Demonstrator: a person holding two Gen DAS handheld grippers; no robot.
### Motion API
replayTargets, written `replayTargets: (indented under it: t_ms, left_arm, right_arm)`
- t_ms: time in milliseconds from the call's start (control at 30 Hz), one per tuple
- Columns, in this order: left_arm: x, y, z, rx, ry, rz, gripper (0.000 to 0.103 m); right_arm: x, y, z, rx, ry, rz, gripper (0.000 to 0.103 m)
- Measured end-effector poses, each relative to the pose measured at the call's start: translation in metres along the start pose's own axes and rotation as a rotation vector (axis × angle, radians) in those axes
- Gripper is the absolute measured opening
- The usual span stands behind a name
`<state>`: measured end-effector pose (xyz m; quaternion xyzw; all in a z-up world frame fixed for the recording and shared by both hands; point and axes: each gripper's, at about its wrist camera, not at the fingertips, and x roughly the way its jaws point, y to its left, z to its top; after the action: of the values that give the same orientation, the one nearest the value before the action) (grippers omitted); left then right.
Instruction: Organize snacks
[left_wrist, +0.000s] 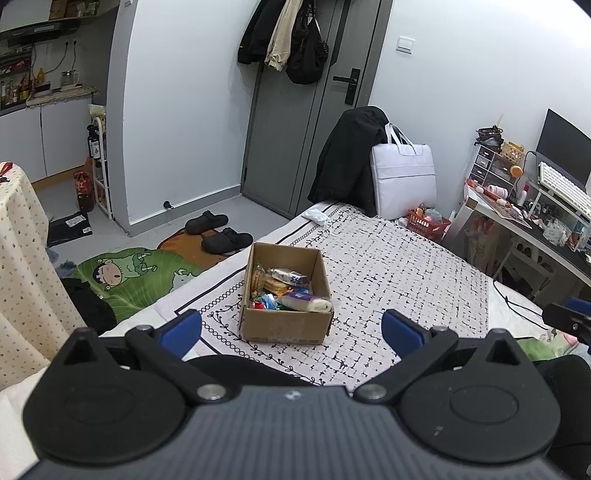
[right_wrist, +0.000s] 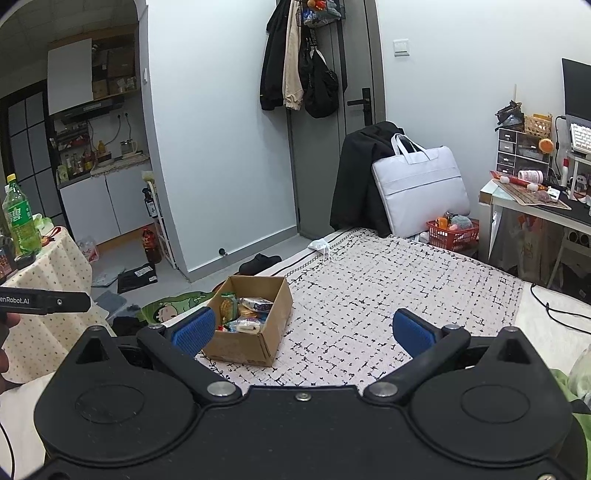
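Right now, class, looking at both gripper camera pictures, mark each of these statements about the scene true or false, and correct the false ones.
1. The cardboard box sits on the patterned bed cover. True.
2. The box is empty. False: it holds snack packets.
3. The left gripper has its jaws wide apart and holds nothing. True.
4. The right gripper is clamped on a snack. False: its jaws are open and empty.
5. A white bag leans behind the bed, next to a black coat. True.
6. A pair of slippers lies on the bed cover. False: they are on the floor.
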<state>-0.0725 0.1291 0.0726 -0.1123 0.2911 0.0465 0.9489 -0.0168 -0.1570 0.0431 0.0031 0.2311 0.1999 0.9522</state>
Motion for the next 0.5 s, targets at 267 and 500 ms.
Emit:
replayTargets:
  t_ms: [267, 500]
  left_arm:
    - [0.0003, -0.0013, -0.0005, -0.001, 0.000, 0.004, 0.103]
    - [0.0008, -0.0021, -0.0016, 0.003, 0.004, -0.003, 0.103]
  right_arm:
    - [0.0009, 0.0009, -0.0014, -0.005, 0.006, 0.000, 0.103]
    - [0.0005, 0.0007, -0.0021, -0.005, 0.009, -0.004, 0.103]
